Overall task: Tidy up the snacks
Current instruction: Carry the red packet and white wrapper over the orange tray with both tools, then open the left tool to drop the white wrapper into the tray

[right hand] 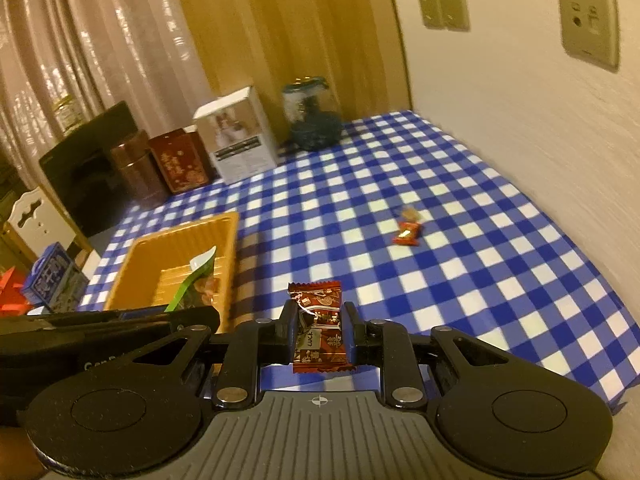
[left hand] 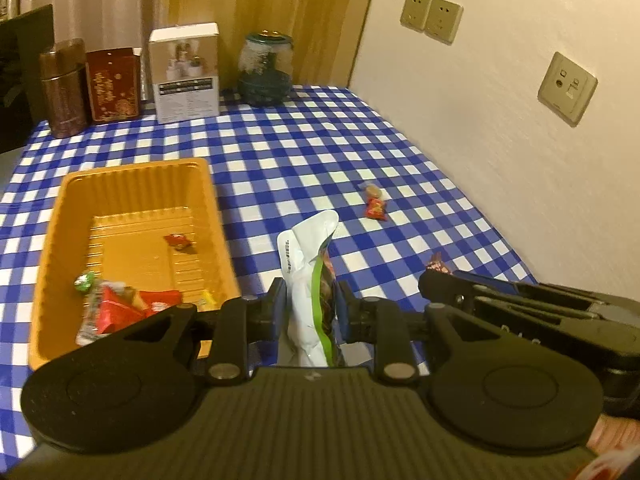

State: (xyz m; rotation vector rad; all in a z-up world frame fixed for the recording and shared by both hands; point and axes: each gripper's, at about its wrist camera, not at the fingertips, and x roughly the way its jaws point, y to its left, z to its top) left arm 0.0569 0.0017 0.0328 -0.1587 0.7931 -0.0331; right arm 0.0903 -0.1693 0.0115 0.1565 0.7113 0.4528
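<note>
Gripping fingers (left hand: 280, 308) around crinkly white pouch (left hand: 310, 280), ribbed orange tray (left hand: 132, 184) beside.

Glossy orange plastic tray (left hand: 132, 184); smooth checked cloth on worktop (left hand: 304, 152); shiny foil candy wrapper (right hand: 320, 328); matt black plastic claw (right hand: 320, 330).

Both wrist views look downward, sharing the checkered table (left hand: 320, 148); tray (right hand: 176, 248).
</note>
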